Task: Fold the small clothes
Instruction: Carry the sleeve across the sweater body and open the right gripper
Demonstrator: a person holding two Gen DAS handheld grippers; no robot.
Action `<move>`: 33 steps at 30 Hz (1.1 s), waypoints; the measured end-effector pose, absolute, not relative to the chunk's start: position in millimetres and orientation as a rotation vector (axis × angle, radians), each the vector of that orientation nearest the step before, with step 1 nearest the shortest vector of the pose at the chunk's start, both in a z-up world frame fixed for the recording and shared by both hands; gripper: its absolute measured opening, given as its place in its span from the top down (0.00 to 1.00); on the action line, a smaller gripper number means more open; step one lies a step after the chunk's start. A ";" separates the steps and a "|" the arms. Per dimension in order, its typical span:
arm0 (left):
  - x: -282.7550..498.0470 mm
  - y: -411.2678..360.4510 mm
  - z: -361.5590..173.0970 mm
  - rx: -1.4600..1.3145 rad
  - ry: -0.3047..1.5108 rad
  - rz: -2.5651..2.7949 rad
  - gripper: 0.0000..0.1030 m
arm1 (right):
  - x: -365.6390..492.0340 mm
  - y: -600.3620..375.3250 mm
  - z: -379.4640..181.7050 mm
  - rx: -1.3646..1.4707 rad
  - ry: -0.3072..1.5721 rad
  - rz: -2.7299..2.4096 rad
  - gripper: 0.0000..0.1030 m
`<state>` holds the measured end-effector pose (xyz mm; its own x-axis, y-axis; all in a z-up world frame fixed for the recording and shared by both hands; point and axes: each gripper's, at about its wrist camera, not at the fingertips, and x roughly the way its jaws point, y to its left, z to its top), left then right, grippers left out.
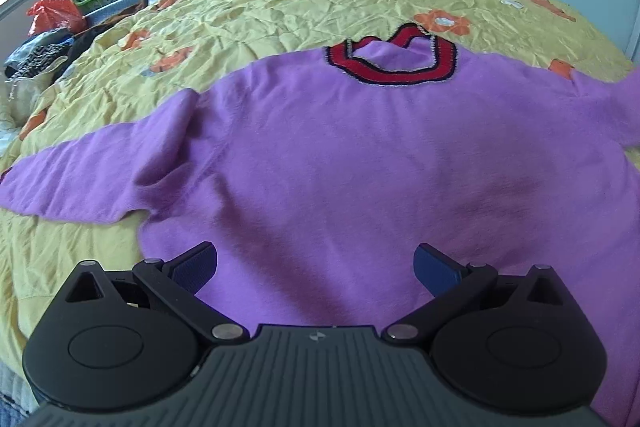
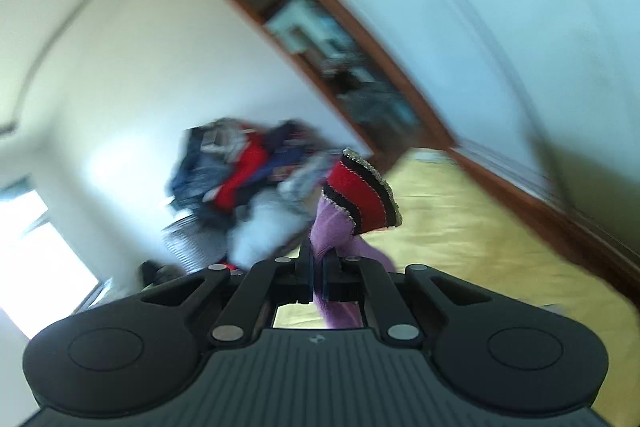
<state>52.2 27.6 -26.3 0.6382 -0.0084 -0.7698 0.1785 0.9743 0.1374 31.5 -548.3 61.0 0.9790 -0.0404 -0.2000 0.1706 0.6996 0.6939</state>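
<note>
Left gripper (image 1: 316,267), fingers released, hovers at the sweater (image 1: 360,155) hem, six o'clock; right gripper (image 2: 318,277) pinches a sleeve cuff (image 2: 360,199), lifted for folding inward.

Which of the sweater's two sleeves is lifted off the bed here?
The right sleeve, the one with the red striped cuff, pinched in the shut right gripper. The left sleeve lies flat on the yellow quilt, untouched by the open left gripper.

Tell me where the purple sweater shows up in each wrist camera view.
Left wrist: purple sweater spread flat across the middle, collar far side, left gripper open over its hem.
Right wrist: sleeve cuff pinched in the right gripper, low center.
Shared landmark: yellow bedspread.
</note>
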 end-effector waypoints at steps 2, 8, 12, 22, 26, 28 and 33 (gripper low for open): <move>46.3 35.9 -22.1 0.211 0.859 -0.101 0.00 | 31.2 -509.7 87.7 0.737 0.145 -0.042 0.97; 36.8 61.6 -18.1 0.187 0.868 -0.061 0.00 | 68.3 -385.5 121.4 0.632 0.205 0.220 0.97; 29.1 84.0 -17.4 0.167 0.866 -0.037 0.00 | 118.9 -302.1 102.2 0.612 0.339 0.370 0.97; 25.5 134.1 -19.4 0.073 0.893 0.031 0.00 | 190.3 -108.7 8.4 0.614 0.649 0.576 0.97; 27.9 139.6 -18.9 0.049 0.901 0.032 0.00 | 190.9 -66.4 -34.0 0.548 0.752 0.590 0.97; 30.3 140.7 -18.3 0.034 0.903 0.031 0.00 | 186.4 -51.1 -50.3 0.493 0.775 0.574 0.97; 38.9 137.7 -17.7 0.002 0.916 0.003 0.00 | 175.9 -30.5 -68.5 0.355 0.837 0.603 0.64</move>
<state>38.9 137.7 -17.7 0.6091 0.0038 -0.7931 -0.0018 1.0000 0.0034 175.9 -30.5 -68.5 0.5185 0.6247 -0.5839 -0.3562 0.7785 0.5167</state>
